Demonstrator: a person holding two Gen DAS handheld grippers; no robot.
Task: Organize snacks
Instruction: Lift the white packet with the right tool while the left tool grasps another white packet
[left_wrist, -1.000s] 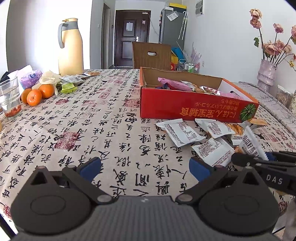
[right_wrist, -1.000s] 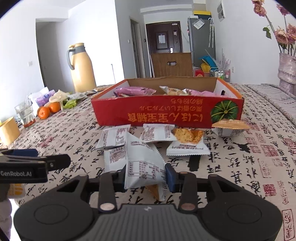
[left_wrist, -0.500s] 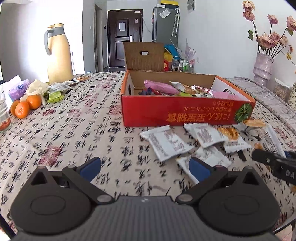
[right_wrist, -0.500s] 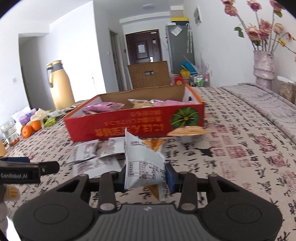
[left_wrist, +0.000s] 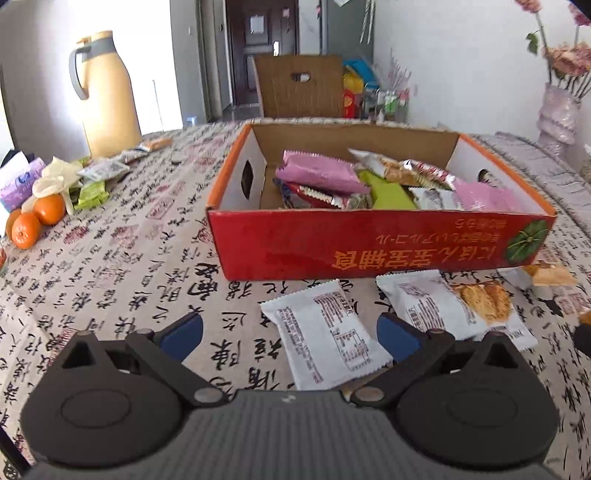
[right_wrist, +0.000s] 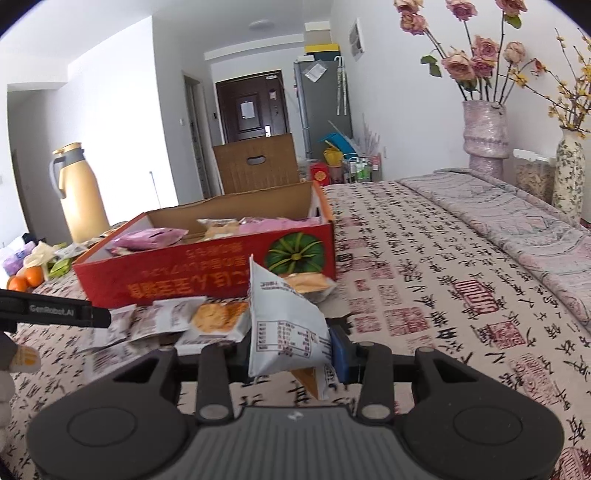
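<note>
right hand-held gripper (right_wrist: 291, 354): bottom centre, clamped on white snack packet (right_wrist: 284, 317), held upright off the worktop (right_wrist: 424, 295)
left hand-held gripper (left_wrist: 290, 332): jaws wide, empty, above loose packet (left_wrist: 325, 332)
loose packets (left_wrist: 443, 306): mid-frame, before box
red box (left_wrist: 369, 243): behind, part-filled
step: carrying packet to box
next: lift over front wall, release
</note>
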